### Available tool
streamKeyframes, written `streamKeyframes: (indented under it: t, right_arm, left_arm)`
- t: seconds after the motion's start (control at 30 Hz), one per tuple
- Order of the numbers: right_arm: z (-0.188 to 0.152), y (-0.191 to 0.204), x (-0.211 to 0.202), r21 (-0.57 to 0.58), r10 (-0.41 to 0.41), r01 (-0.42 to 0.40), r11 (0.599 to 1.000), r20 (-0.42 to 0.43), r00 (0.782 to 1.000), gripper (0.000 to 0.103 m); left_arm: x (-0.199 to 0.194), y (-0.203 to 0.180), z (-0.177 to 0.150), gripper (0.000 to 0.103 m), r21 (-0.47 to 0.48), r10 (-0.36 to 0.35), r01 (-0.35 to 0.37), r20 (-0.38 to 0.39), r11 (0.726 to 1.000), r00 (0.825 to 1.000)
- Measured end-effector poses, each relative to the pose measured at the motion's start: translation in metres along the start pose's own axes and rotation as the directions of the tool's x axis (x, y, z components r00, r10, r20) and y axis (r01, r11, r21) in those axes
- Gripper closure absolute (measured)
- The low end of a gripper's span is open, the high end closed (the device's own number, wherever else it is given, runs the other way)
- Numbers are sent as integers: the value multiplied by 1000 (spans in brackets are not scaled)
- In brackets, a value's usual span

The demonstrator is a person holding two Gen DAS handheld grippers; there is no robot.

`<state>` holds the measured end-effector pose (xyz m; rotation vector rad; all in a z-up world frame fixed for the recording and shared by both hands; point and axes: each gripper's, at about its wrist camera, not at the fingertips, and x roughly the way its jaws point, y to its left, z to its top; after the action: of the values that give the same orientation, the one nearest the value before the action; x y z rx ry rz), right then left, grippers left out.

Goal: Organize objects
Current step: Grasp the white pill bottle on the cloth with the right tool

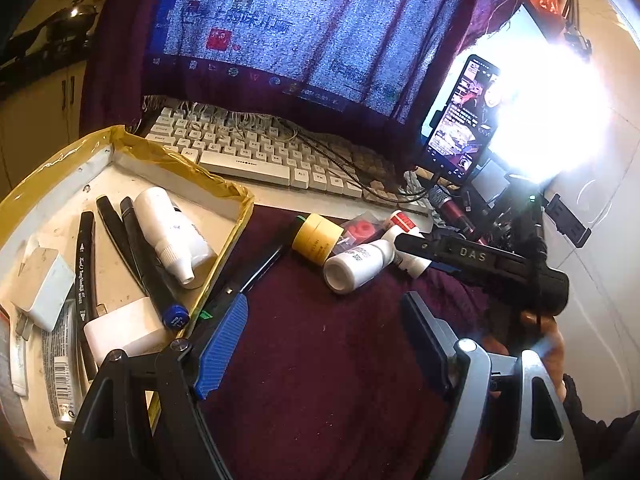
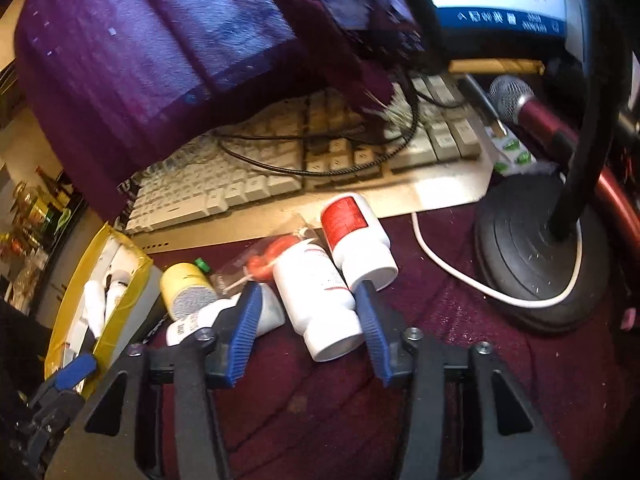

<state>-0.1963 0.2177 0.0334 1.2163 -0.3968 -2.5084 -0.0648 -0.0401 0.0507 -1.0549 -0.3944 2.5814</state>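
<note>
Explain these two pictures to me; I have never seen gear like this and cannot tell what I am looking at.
There is no robot here. A person holds a clamp-like tool in each hand, and each tool has a wide-angle camera looking along its two blue-padded fingers.

The left wrist view shows the left hand-held gripper open above a dark red cloth, holding nothing. Beside it is a yellow-taped tray with pens, a small bottle and chargers. A keyboard sits behind.

The right wrist view shows the right hand-held gripper with a white bottle lying between its fingers. Whether the pads already press it is unclear. A red-labelled bottle and a yellow jar lie close by, near a microphone stand.
</note>
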Motion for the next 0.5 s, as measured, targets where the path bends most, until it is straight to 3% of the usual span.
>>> streamKeyframes:
  t: [0.1, 0.37, 0.5]
  right_arm:
    - [1, 1, -1, -12, -11, 11, 1000, 4, 1000, 72]
    - [1, -1, 5, 20, 13, -12, 1000, -11, 1000, 70]
    - [-2, 9, 5, -37, -14, 13, 999, -6, 1000, 71]
  left_arm:
    - [0, 0, 1, 30, -1, -3, 3, 2, 1000, 1000]
    - [0, 1, -1, 30, -1, -1, 1, -6, 1000, 1000]
    - [1, 0, -1, 30, -1, -2, 2, -6, 1000, 1000]
